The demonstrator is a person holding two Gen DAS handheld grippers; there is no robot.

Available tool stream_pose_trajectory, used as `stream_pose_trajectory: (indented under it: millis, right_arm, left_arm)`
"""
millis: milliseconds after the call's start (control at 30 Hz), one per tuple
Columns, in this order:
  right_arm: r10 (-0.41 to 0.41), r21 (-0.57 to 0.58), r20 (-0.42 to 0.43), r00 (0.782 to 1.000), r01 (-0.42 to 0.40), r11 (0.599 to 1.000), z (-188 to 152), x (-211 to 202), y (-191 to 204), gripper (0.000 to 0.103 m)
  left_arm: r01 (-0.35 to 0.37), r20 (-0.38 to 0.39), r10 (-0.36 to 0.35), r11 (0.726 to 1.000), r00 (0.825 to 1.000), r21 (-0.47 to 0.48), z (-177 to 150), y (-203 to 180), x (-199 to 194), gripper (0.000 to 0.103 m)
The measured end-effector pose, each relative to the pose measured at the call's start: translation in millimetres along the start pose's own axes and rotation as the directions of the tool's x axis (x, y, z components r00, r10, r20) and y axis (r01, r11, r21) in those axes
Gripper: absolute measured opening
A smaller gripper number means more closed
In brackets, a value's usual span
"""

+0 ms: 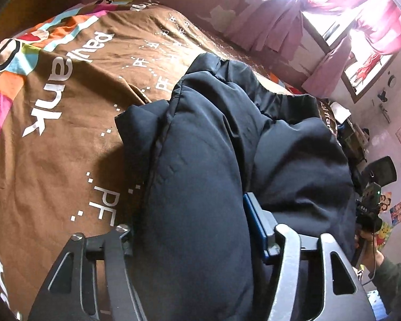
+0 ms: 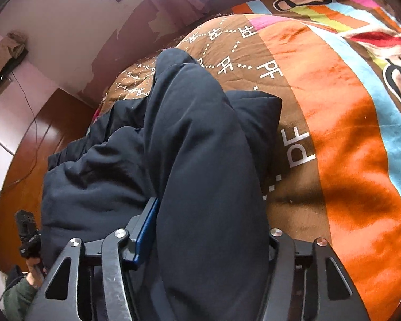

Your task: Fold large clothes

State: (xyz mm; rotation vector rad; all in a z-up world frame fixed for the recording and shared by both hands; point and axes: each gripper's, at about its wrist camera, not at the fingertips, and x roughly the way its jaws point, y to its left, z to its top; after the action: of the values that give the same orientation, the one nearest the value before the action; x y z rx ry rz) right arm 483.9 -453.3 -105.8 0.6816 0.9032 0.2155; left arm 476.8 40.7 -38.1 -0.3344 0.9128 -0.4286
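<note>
A large dark navy padded jacket [image 1: 227, 139] lies bunched on a bed with a brown printed blanket [image 1: 66, 123]. My left gripper [image 1: 197, 230] is shut on a thick fold of the jacket, which fills the space between its fingers; the blue pad [image 1: 256, 222] of one finger shows at the right. My right gripper [image 2: 208, 227] is likewise shut on a thick fold of the same jacket [image 2: 195, 139], with one blue pad [image 2: 147, 227] showing at the left. The other fingertips are hidden by cloth. The right gripper also shows in the left wrist view [image 1: 371, 200].
The blanket [image 2: 347, 123] has orange, blue and pink stripes and a monkey print. A pink wall and curtained window [image 1: 334, 13] lie beyond the bed. A wooden headboard or cabinet [image 2: 34, 139] stands at the left. The left gripper [image 2: 29, 238] shows low left.
</note>
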Motion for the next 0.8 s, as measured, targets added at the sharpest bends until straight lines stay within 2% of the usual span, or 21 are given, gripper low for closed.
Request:
stream_pose_trajectory:
  millis: [133,300,533,667,800]
  right_arm:
    - [-0.005,0.002,0.026,1.0,0.005,1.0,-4,-3,6,0.045]
    - [-0.013,-0.015,0.066,0.998,0.014,1.0,-8,-16,27,0.025]
    - [0.083,-0.129,0.141,0.986,-0.064,0.99,2,-46,89,0.018]
    - [0.154,-0.161,0.16,0.975,-0.128,0.979,15,-49,123,0.018]
    - [0.232,-0.199,0.155,0.96,-0.2,0.959,24,-41,153,0.018]
  left_arm:
    - [-0.023,0.019,0.023,1.0,1.0,0.008,-2,-9,-9,0.036]
    - [-0.043,0.075,0.04,0.998,0.996,0.039,0,-25,-29,0.022]
    - [-0.007,0.162,-0.007,0.996,0.987,0.084,14,-47,-68,0.016]
    - [-0.025,0.232,0.002,0.995,0.973,0.098,25,-48,-99,0.015]
    - [-0.062,0.303,0.036,0.995,0.952,0.078,37,-30,-136,0.015]
